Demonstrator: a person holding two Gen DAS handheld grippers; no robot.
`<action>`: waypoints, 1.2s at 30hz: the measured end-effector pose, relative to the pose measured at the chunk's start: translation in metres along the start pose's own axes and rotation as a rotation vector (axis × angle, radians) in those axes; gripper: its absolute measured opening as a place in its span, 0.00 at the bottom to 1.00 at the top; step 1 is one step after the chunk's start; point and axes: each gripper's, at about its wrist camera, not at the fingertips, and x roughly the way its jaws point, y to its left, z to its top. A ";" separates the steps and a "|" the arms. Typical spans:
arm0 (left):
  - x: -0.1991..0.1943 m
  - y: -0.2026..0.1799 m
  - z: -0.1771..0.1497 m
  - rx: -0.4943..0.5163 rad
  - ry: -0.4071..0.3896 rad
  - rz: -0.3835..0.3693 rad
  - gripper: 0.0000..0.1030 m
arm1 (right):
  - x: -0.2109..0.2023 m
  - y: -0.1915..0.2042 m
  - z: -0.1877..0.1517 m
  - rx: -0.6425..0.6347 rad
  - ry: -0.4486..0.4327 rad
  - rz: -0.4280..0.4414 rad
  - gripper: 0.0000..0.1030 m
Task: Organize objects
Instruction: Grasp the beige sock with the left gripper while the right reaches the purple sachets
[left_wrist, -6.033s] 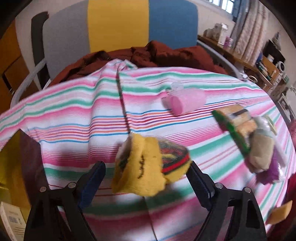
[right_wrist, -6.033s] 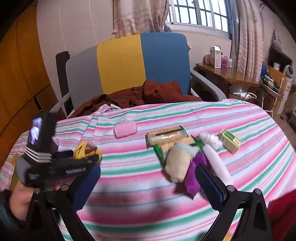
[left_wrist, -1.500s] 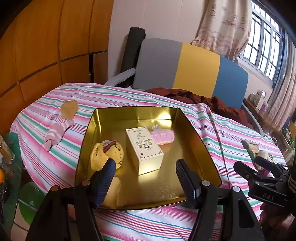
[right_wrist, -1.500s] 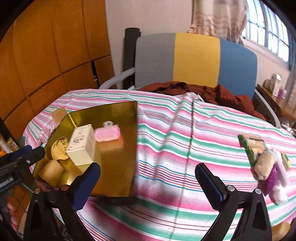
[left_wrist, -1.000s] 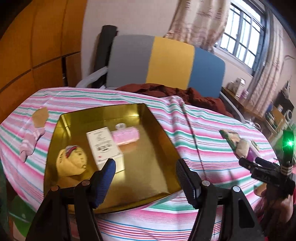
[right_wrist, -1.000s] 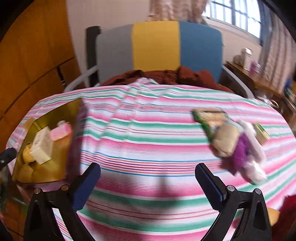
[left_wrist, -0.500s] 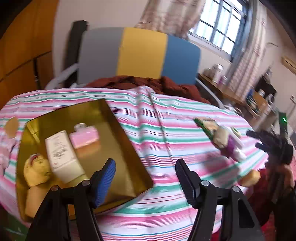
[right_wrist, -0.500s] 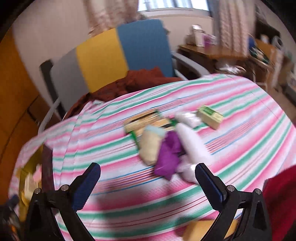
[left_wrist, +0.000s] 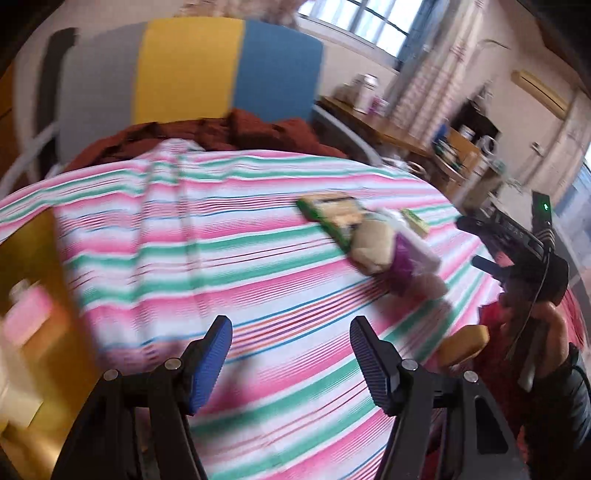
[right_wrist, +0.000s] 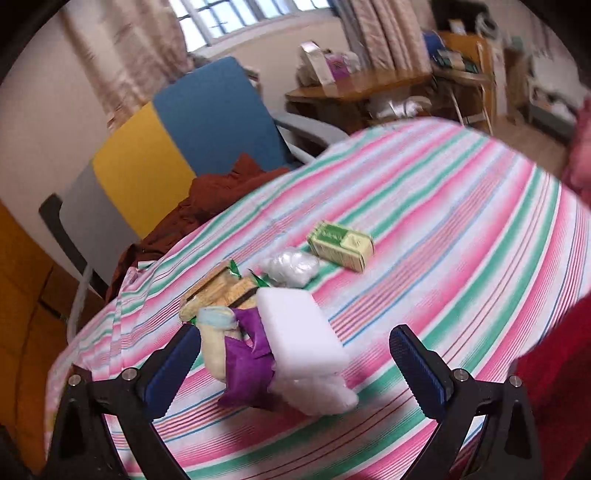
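My right gripper (right_wrist: 295, 343) is open and hangs just over a small pile on the striped tablecloth (right_wrist: 461, 221). The pile holds a white foam block (right_wrist: 299, 332), a purple cloth (right_wrist: 247, 365) and a beige sock (right_wrist: 214, 347); the pads do not touch any of them. Behind the pile lie a cracker packet (right_wrist: 218, 288), a clear plastic bag (right_wrist: 291, 267) and a green box (right_wrist: 341, 245). My left gripper (left_wrist: 290, 332) is open and empty above bare cloth. The gold tray (left_wrist: 33, 280) with a pink item (left_wrist: 26, 317) shows blurred at that view's left edge.
A yellow sponge (left_wrist: 463, 345) sits near the table's right front edge, below the hand holding the other gripper. A chair with a grey, yellow and blue back (left_wrist: 192, 62) and a brown garment (left_wrist: 229, 133) stands behind the table. A wooden desk (right_wrist: 354, 85) is further back.
Both views have swung right, away from the gold tray. The right gripper has closed in on the pile, which now lies between its fingers. The tray has slid to the left view's edge.
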 end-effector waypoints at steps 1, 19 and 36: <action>0.008 -0.007 0.005 0.019 0.001 -0.010 0.65 | 0.001 -0.001 0.001 0.009 -0.001 0.010 1.00; 0.148 -0.089 0.079 0.202 0.104 -0.156 0.55 | 0.004 -0.006 0.001 0.051 0.010 0.081 1.00; 0.126 -0.052 0.039 0.090 0.094 -0.192 0.49 | 0.013 -0.005 0.000 0.047 0.039 0.059 1.00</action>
